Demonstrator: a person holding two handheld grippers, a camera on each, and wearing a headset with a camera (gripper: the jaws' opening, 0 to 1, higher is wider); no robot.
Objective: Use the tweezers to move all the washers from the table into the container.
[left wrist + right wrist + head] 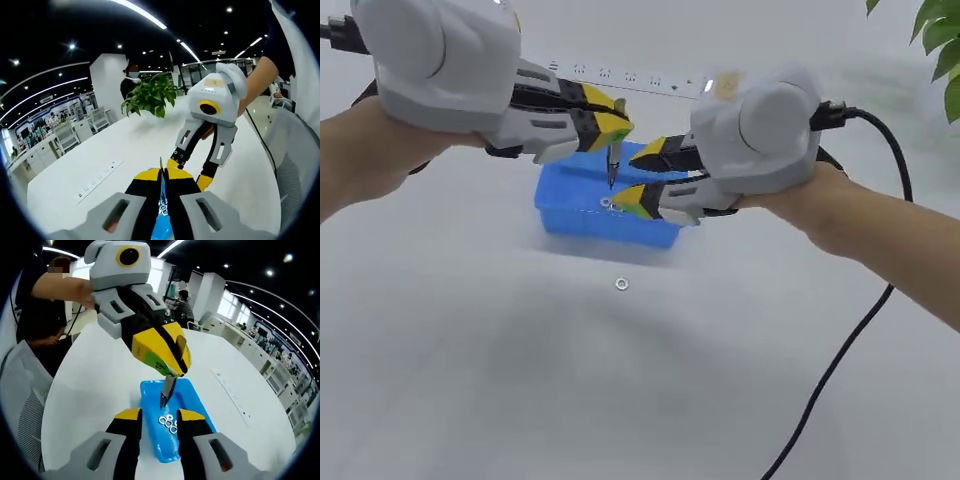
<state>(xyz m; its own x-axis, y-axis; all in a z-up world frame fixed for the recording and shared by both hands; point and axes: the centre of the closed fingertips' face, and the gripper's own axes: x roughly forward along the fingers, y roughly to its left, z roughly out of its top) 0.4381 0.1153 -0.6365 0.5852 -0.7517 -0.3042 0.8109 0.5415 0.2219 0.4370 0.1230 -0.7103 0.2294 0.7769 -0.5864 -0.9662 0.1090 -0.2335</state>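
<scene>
On the bench (520, 380) the container (570, 215) holds several washers (169, 423); one washer (622, 284) lies just before it, a power strip (620, 75) behind, a plant (940, 50) far right.

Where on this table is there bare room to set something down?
Bare table lies in front of the lone washer and left of the blue container. To the right a black cable crosses. Over the container it is crowded: the left gripper with tweezers and the right gripper.
</scene>
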